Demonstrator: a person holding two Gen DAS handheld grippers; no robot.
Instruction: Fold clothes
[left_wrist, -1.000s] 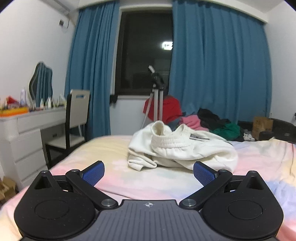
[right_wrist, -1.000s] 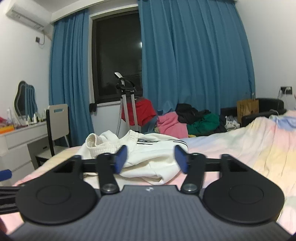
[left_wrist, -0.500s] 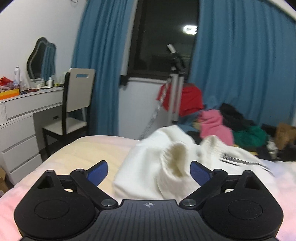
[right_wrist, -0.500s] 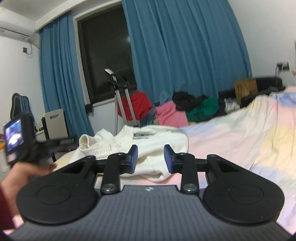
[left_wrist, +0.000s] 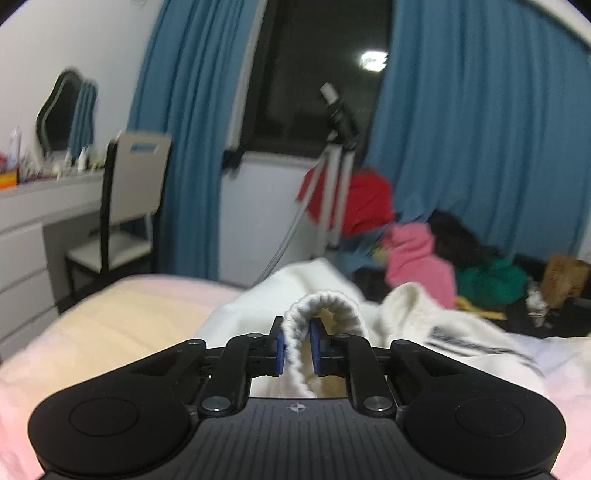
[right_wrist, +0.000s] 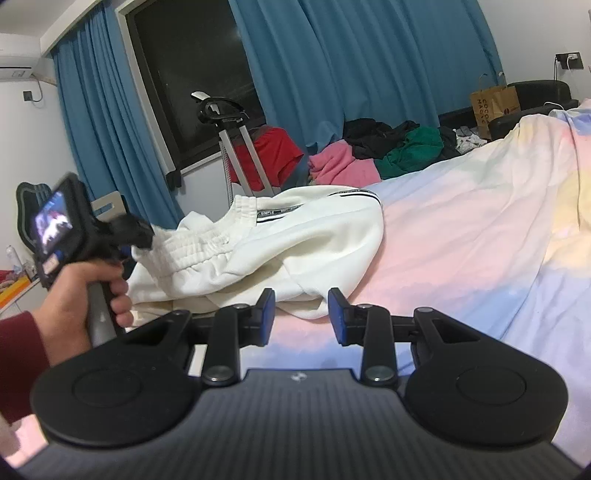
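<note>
While the left tongs (left_wrist: 297, 346) pinched the ribbed elastic waistband (left_wrist: 325, 308) of the cream-white cotton sweatpants (right_wrist: 295, 243), the right tongs (right_wrist: 301, 314) hung part-open with nothing between them.

The sweatpants lay crumpled on the bed with the pastel pink, yellow and blue sheet (right_wrist: 461, 236), a black striped tape running along one seam. From the right wrist view, the person's left hand (right_wrist: 74, 295), in a dark red sleeve, gripped the left tool's handle at the garment's waistband end, and the right tongs sat just in front of the nearer edge of the cloth. Behind the bed were blue curtains (right_wrist: 351, 66) and a heap of pink, green and black clothing (right_wrist: 384, 151).
</note>
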